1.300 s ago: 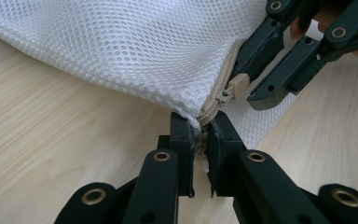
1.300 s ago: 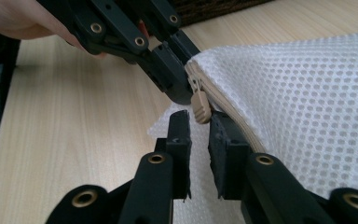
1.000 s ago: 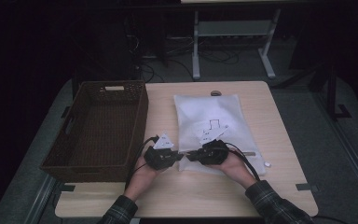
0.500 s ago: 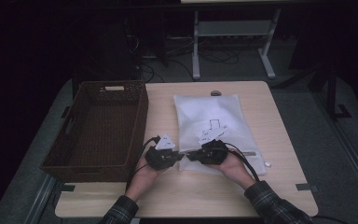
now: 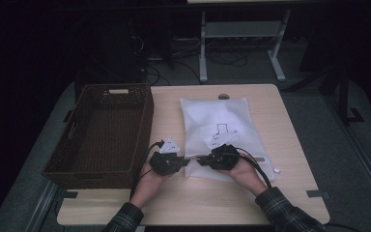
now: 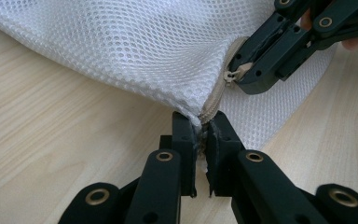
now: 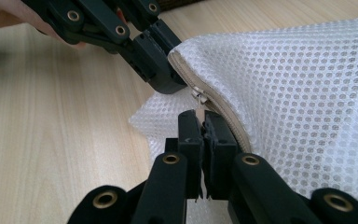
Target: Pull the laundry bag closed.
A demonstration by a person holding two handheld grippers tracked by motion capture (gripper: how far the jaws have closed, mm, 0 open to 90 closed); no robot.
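Table: pale wood, and I work at its near edge.
Basket: dark wicker, open top, on the table's left part, just left of my left hand.
Bag: white mesh, lying flat in the middle of the table to the right of the basket; its near left corner is lifted off the wood between my two grippers. In the left gripper view the mesh slopes up and away from my jaws.
Forearms: both come in from the near edge in plaid sleeves and angle inward, so my hands nearly meet at the bag's near edge.
Left hand: palm up under its tool, wrist turned to aim the jaws right.
Right hand: cupped under its tool, aiming the jaws left toward the other tool.
Left gripper: clenched on the bag's corner, at the end of the zip, with the fabric pinched between the two jaws.
Right gripper: clamped on the zip pull, jaws pressed together with the tab between them, just beside my left jaws.
Zip: beige tape along the bag's lifted edge, running from my left jaws past the slider.
Pull: small metal tab hanging from the slider, its lower end inside my right jaws.
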